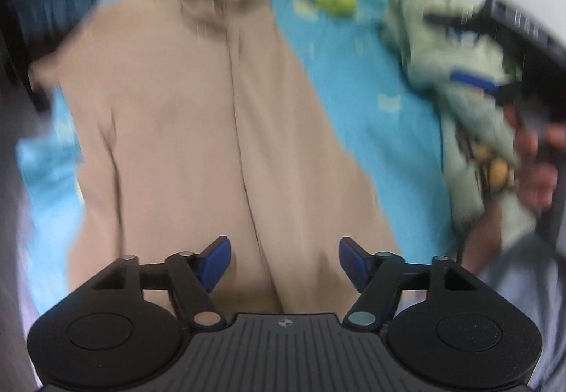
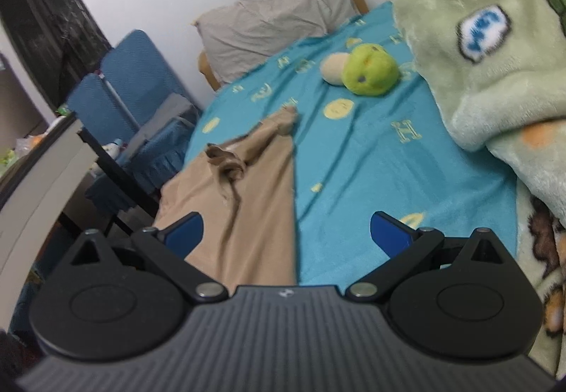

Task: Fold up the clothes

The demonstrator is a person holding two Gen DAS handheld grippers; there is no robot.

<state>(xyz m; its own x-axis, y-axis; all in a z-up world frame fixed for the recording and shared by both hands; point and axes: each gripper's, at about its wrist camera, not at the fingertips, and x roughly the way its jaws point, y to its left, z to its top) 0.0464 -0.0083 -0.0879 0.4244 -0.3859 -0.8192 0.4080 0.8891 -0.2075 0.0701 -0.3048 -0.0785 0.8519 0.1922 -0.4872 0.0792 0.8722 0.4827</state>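
Observation:
Tan trousers (image 1: 198, 130) lie spread lengthwise on a blue bed sheet (image 1: 353, 81), waistband at the far end. The left wrist view is motion-blurred. My left gripper (image 1: 284, 263) is open and empty, hovering over the near end of the trouser legs. In the right wrist view the trousers (image 2: 254, 201) lie left of centre on the sheet (image 2: 371, 162), with a bunched waistband further off. My right gripper (image 2: 286, 234) is open and empty above the trousers' right edge. The right gripper also shows at the right edge of the left wrist view (image 1: 495, 88), held by a hand.
A green plush blanket (image 2: 495, 66) is heaped along the bed's right side. A green and cream soft toy (image 2: 364, 70) lies near the grey pillow (image 2: 269, 21). A blue folding chair (image 2: 138, 84) and a dark table edge (image 2: 116, 173) stand left of the bed.

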